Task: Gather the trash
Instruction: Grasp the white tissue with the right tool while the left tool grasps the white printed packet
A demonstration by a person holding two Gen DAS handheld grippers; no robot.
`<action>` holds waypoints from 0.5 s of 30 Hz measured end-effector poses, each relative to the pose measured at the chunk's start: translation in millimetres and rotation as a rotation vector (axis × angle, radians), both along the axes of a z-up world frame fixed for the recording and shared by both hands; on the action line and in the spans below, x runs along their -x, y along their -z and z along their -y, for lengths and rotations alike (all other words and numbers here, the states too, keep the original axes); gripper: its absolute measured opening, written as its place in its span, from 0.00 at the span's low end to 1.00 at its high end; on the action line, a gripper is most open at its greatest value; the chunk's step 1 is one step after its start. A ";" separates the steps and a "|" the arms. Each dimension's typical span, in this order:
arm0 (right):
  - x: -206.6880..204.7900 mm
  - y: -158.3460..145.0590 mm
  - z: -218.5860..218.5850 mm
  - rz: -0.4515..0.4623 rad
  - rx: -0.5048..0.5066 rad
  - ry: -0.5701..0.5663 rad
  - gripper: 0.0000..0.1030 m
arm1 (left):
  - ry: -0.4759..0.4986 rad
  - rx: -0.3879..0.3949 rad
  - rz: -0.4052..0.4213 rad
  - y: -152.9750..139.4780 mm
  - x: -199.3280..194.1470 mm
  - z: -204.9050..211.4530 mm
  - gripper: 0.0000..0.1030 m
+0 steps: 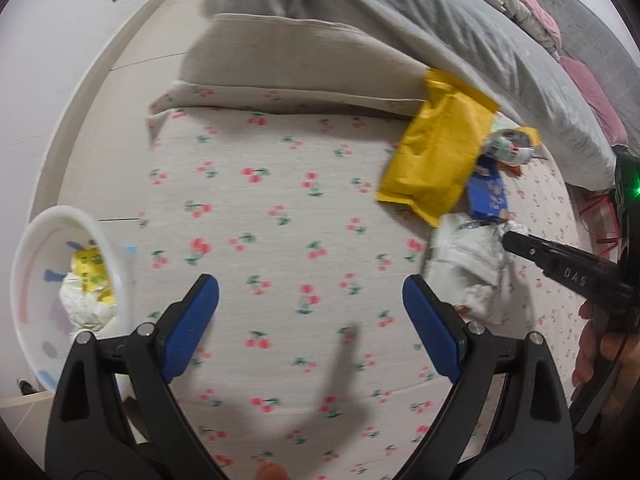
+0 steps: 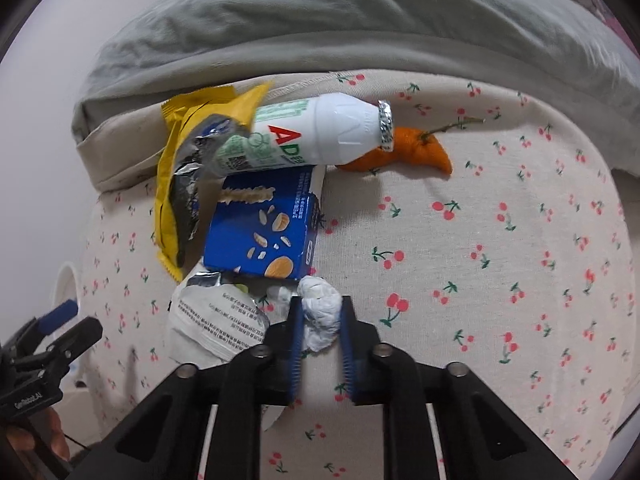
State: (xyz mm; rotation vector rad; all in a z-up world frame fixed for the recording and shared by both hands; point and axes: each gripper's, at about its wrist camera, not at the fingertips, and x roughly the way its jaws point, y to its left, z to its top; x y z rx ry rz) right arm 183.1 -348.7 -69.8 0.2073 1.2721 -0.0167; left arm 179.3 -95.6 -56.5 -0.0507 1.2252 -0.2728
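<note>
Tissue [image 1: 86,306] and yellow wrapper [image 1: 90,270] fill white bin [image 1: 28,264]; right gripper [image 2: 320,314] clenches tissue wad [image 2: 320,316], left gripper [image 1: 310,306] released.

Bedroom: cherry-print bedsheet [image 1: 280,200], grey duvet [image 2: 320,32]

On the cherry-print bed sheet [image 2: 500,240]:
- yellow snack wrapper [image 2: 172,200]: 1
- white drink bottle [image 2: 320,136]: 1
- blue box [image 2: 264,236]: 1
- orange peel [image 2: 416,148]: 1
- crumpled white tissue [image 2: 320,312]: 1
- white printed wrapper [image 2: 216,328]: 1

Beside the bed's left edge:
- white bin [image 1: 36,264]: 1

Bedding at the far edge:
- grey blanket [image 2: 320,32]: 1

Grippers: 2, the left gripper [image 1: 310,308] and the right gripper [image 2: 320,320].
</note>
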 end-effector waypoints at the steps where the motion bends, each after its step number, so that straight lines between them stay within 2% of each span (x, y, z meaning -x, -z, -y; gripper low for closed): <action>1: 3.4 -4.1 1.4 0.009 0.011 0.000 0.14 | 0.005 0.014 -0.003 0.2 0.4 4.4 0.90; 7: 28.2 -42.7 18.4 0.077 -0.001 0.020 0.14 | 0.045 0.067 -0.031 6.9 0.9 33.9 0.90; 12: 42.8 -53.7 42.6 0.091 -0.006 0.051 0.14 | 0.081 0.083 -0.039 16.4 1.3 57.0 0.89; 15: 42.7 -51.9 54.7 0.085 -0.011 0.072 0.14 | 0.120 0.061 -0.040 21.1 1.0 70.1 0.77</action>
